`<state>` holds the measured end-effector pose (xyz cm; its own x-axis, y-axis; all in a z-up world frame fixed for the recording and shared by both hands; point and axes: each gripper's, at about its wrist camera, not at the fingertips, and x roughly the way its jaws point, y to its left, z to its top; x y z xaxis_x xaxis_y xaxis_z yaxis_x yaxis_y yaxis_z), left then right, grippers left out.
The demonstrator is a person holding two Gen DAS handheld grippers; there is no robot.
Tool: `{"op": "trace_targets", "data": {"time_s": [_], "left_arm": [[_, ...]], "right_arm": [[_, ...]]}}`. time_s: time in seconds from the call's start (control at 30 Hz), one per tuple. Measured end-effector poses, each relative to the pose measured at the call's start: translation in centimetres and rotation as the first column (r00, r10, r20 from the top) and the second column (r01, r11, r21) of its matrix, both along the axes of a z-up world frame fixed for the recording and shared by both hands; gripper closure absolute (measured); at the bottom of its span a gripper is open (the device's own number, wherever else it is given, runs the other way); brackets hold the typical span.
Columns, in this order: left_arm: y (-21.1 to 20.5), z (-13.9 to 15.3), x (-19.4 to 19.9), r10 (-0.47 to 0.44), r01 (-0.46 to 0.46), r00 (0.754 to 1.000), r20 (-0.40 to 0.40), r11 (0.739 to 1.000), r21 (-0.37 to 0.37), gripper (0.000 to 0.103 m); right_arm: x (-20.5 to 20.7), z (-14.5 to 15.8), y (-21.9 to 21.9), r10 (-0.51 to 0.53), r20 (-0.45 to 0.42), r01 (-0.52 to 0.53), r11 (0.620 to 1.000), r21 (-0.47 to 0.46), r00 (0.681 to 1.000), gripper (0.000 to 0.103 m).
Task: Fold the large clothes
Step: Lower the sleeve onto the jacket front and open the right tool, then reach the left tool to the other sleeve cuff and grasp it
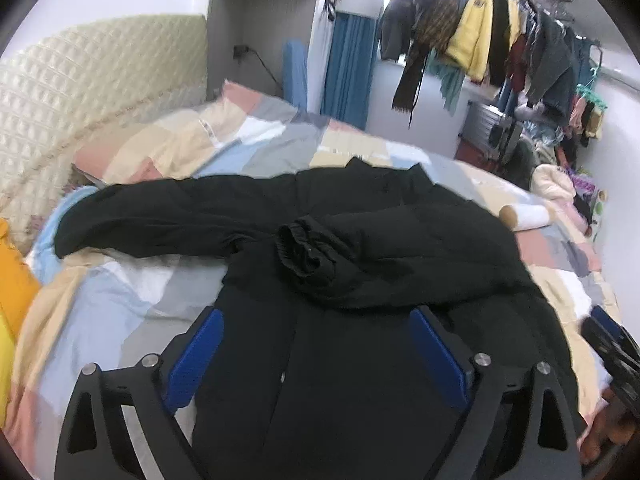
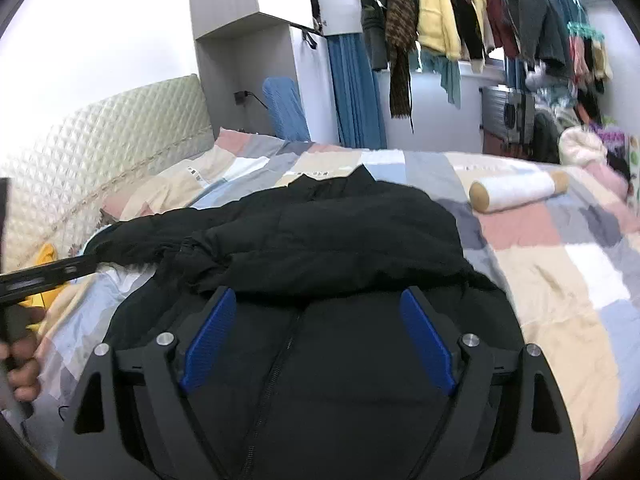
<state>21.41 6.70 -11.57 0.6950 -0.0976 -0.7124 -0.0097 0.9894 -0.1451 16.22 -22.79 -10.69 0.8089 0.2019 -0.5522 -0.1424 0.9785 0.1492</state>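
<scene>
A black zip-up jacket (image 1: 320, 360) lies face up on the bed, collar at the far end. Its right sleeve (image 1: 360, 256) is folded across the chest, the cuff near the middle. Its left sleeve (image 1: 152, 216) stretches out to the left. My left gripper (image 1: 318, 316) is open and empty over the jacket's lower front. My right gripper (image 2: 318, 300) is open and empty over the jacket (image 2: 320, 380) near the zipper (image 2: 276, 364). The folded sleeve (image 2: 320, 248) lies just beyond its fingertips. The left gripper (image 2: 44, 274) shows at the left edge of the right wrist view.
A patchwork quilt (image 2: 560, 280) covers the bed. A white roll with wooden ends (image 2: 516, 190) lies at the far right. A padded headboard (image 1: 80, 92) stands on the left, yellow cloth (image 1: 12, 280) beside it. A clothes rack (image 1: 500, 32) hangs beyond the bed.
</scene>
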Motion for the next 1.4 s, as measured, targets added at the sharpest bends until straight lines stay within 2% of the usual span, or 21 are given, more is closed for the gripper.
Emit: {"op": "trace_targets", "data": {"time_s": [0.1, 0.27, 0.33, 0.4, 0.5, 0.7, 0.8, 0.93, 1.17, 1.23, 1.33, 1.4], "left_arm": [[0.4, -2.7, 4.3, -0.007, 0.002, 0.997, -0.078, 0.998, -0.069, 0.028], [1.3, -6.4, 9.5, 0.027, -0.053, 0.987, -0.16, 0.985, -0.163, 0.031], [1.6, -7.7, 11.2, 0.036, -0.077, 0.98, -0.196, 0.976, -0.202, 0.042], [1.5, -8.6, 12.7, 0.044, -0.093, 0.975, -0.216, 0.971, -0.221, 0.044], [0.7, -9.2, 14.0, 0.055, -0.092, 0.976, -0.212, 0.981, -0.172, 0.045], [-1.1, -9.7, 15.5, 0.059, -0.075, 0.974, -0.22, 0.995, -0.067, 0.06], [-1.5, -9.7, 15.8, 0.063, -0.067, 0.971, -0.23, 0.998, -0.01, 0.071], [-1.5, -9.0, 16.3, 0.071, -0.067, 0.973, -0.218, 0.997, 0.029, 0.086], [-1.4, -5.5, 18.0, 0.092, -0.082, 0.99, -0.111, 0.993, 0.089, 0.091], [-1.1, -6.1, 19.0, 0.109, -0.097, 0.987, -0.115, 0.99, 0.104, 0.091], [-1.2, -8.6, 20.1, 0.116, -0.095, 0.979, -0.17, 0.987, 0.126, 0.091], [-1.4, -9.4, 20.2, 0.101, -0.081, 0.981, -0.167, 0.989, 0.122, 0.091]], "right_arm": [[1.0, -0.7, -0.6, 0.008, 0.007, -0.008, 1.0, 0.016, 1.0, 0.018], [1.2, -1.7, -1.3, 0.029, -0.007, -0.028, 0.999, 0.04, 1.0, 0.018], [1.0, -1.9, -1.6, 0.023, -0.002, -0.023, 0.999, 0.037, 1.0, 0.018], [1.2, -2.1, -1.7, 0.018, 0.0, -0.018, 0.999, 0.027, 1.0, 0.018], [1.5, -2.4, -1.7, 0.016, -0.006, -0.016, 1.0, 0.025, 1.0, 0.018], [2.2, -2.9, -0.7, 0.045, -0.025, -0.044, 0.999, 0.021, 0.999, 0.018], [2.3, -3.1, -0.2, 0.054, -0.031, -0.053, 0.998, 0.016, 0.998, 0.018], [2.3, -3.1, -0.1, 0.057, -0.027, -0.057, 0.998, 0.018, 0.998, 0.018], [2.4, -3.3, 0.2, 0.048, -0.037, -0.048, 0.999, 0.011, 0.998, 0.015], [2.3, -3.2, 0.0, 0.045, -0.03, -0.044, 0.999, 0.01, 0.999, 0.015], [2.4, -3.4, -0.1, 0.04, -0.032, -0.04, 0.999, 0.009, 0.999, 0.015], [2.6, -3.7, -0.2, 0.036, -0.038, -0.036, 0.999, 0.001, 0.999, 0.015]]}}
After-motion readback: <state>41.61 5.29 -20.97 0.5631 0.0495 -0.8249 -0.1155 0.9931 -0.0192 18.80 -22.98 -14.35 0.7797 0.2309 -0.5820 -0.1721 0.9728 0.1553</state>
